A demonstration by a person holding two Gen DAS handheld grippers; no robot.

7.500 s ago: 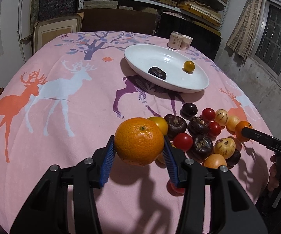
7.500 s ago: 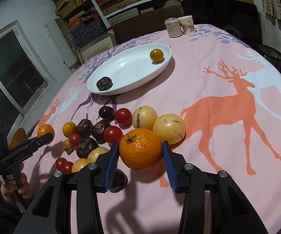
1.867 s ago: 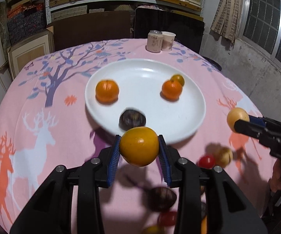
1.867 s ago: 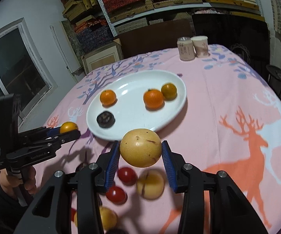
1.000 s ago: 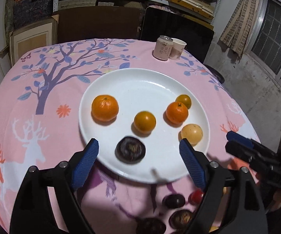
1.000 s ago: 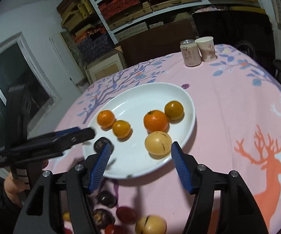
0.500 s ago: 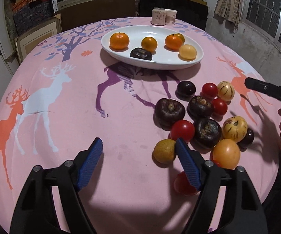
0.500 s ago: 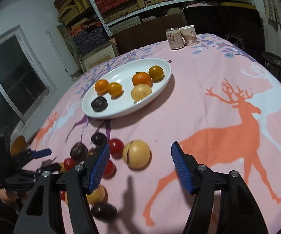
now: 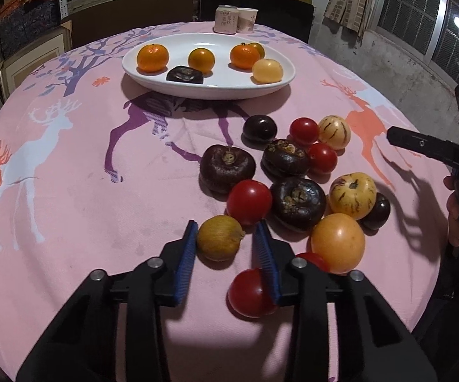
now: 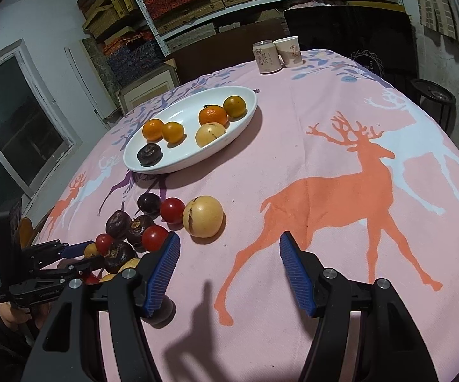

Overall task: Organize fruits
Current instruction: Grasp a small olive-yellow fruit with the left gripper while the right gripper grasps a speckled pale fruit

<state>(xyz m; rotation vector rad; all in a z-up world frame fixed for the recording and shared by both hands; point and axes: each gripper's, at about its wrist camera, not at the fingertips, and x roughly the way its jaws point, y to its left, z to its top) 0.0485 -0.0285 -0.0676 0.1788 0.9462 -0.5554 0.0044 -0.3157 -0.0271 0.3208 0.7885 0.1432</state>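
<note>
Now left claw (image 9: 225, 243) around yellow-brown fruit (image 9: 219, 237)

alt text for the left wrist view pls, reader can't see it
The left hand-held gripper brackets a small brownish-yellow fruit at the near edge of a fruit pile on a pink deer-print tablecloth. Beyond, a white plate holds six fruits.

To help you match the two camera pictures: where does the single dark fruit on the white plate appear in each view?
Left wrist: dark fruit sits upper centre, at the near rim of the white plate.
Right wrist: dark fruit sits centre-left, at the plate's left end.
Shared landmark: the drink can beyond the plate.
</note>
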